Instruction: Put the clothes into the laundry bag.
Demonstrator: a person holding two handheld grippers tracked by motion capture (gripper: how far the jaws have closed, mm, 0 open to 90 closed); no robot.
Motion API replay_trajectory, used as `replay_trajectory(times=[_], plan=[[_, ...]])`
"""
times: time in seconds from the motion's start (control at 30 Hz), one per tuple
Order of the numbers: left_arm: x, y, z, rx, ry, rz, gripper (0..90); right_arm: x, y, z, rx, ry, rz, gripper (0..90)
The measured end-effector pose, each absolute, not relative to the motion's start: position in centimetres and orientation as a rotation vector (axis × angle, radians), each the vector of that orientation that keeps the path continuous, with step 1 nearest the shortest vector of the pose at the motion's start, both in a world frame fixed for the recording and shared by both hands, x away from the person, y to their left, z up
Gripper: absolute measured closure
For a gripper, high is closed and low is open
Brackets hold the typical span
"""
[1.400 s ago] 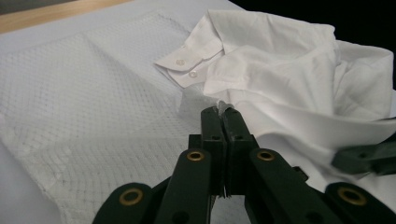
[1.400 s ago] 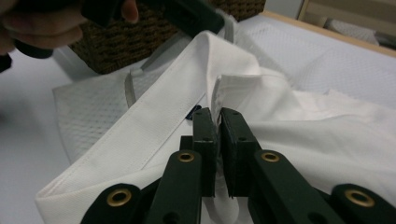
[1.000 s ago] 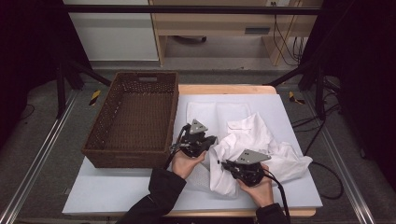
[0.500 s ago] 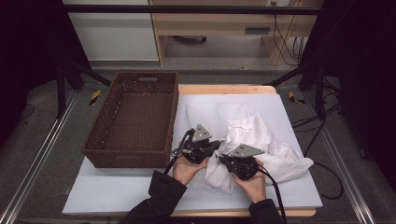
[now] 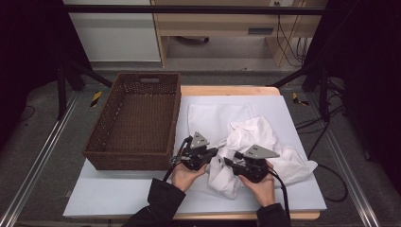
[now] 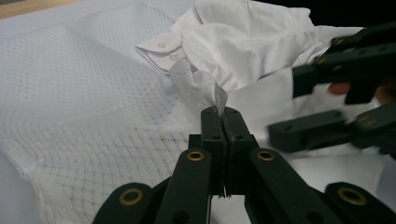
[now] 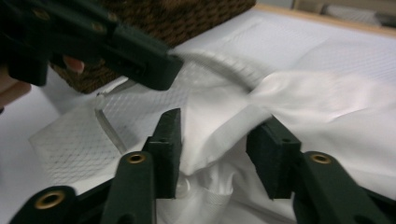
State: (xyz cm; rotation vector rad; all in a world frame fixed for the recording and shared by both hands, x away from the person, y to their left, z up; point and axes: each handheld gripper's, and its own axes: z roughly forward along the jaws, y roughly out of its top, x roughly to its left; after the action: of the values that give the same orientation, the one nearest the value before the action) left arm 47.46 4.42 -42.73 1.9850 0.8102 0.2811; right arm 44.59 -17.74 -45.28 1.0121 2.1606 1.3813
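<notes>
The white shirt lay crumpled on the pale mat over the table, right of the brown basket. The left tongs pinched a thin fold of it; the right tongs had just been opening, cloth loose between them. The room behind was dark.

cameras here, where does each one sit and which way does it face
High view: above the person's side, looking forward and down on table, basket, shirt; forearms, both hands show.
Left gripper view: on the left gripper, along shut jaws pinching shirt cloth.
Right gripper view: on the right gripper, jaws just opening, cloth between, pads apart.
Shared: each gripper view shows the other gripper and the shirt.
</notes>
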Motion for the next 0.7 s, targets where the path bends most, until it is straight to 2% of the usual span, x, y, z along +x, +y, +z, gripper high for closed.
replay_trajectory(times=[0.17, 0.23, 0.3, 0.47, 0.53, 0.6, 0.67, 0.7], plan=[[47.4, 4.3, -42.8, 1.993, 0.807, 0.29, 89.0, 44.9, -19.8, -44.4, 1.069, 2.058, 1.367, 36.8], [47.5, 4.3, -42.8, 1.991, 0.807, 0.283, 89.0, 45.1, -20.0, -44.4, 1.085, 2.022, 1.349, 33.5], [47.5, 4.4, -42.7, 1.985, 0.806, 0.282, 89.0, 45.4, -20.0, -44.6, 1.104, 2.008, 1.286, 24.8], [47.3, 4.4, -42.7, 1.986, 0.797, 0.279, 89.0, 47.2, -20.0, -46.6, 1.185, 2.045, 1.173, 22.7], [47.4, 4.4, -42.7, 1.991, 0.795, 0.278, 89.0, 47.6, -19.9, -47.2, 1.227, 2.064, 1.156, 28.2], [47.4, 4.3, -42.8, 1.993, 0.795, 0.274, 89.0, 48.1, -19.8, -47.6, 1.229, 2.107, 1.13, 47.5], [47.4, 4.2, -42.9, 1.993, 0.795, 0.272, 89.0, 48.2, -19.8, -47.8, 1.252, 2.157, 1.121, 74.9], [47.4, 4.2, -42.9, 1.995, 0.795, 0.274, 89.0, 48.2, -19.8, -47.8, 1.265, 2.167, 1.12, 81.5]])
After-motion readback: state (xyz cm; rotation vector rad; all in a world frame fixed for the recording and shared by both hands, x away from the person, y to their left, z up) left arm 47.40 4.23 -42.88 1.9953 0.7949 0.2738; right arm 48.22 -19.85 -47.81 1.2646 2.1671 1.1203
